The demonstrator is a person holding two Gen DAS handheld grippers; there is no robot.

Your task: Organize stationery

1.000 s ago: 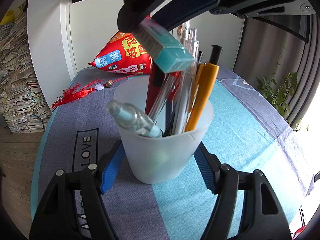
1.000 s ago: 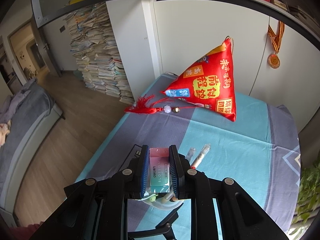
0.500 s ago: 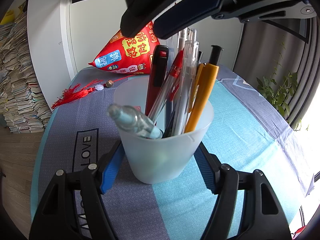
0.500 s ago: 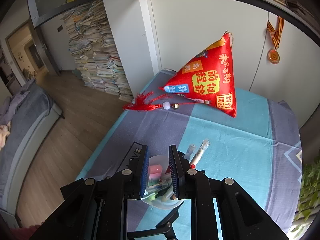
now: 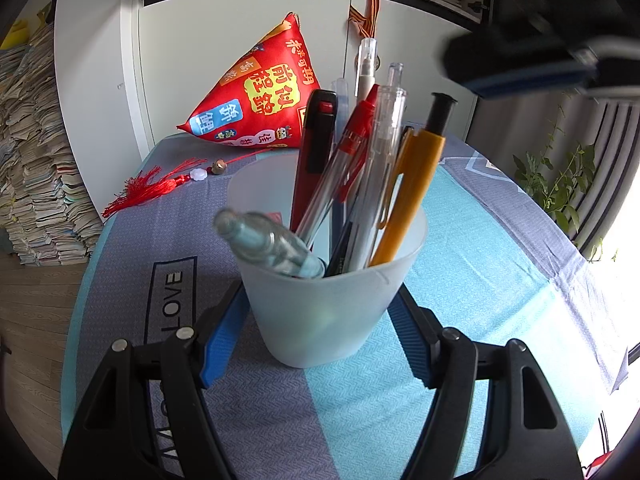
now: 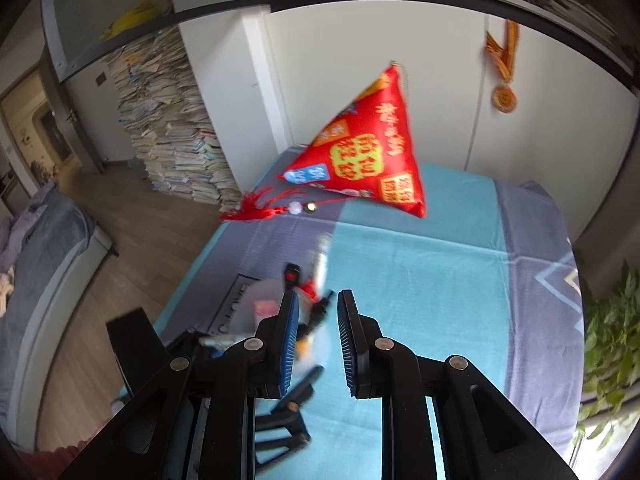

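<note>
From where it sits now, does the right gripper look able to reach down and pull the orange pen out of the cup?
Probably yes. The right gripper holds nothing and hangs above the cup. The orange pen stands tall at the cup's right side, though the neighbouring clear pen crowds it.

Cup (image 5: 328, 312) and pillow (image 5: 256, 108) on tablecloth (image 5: 500, 280)

Both grippers I'm driving look identical: left gripper (image 5: 316, 328) and right gripper (image 6: 318, 340) are matte black plastic, with triangular cut-out linkage arms, round silver screws at the pivots, and ribbed blue pads (image 6: 289, 344) lining the inner finger faces.
</note>
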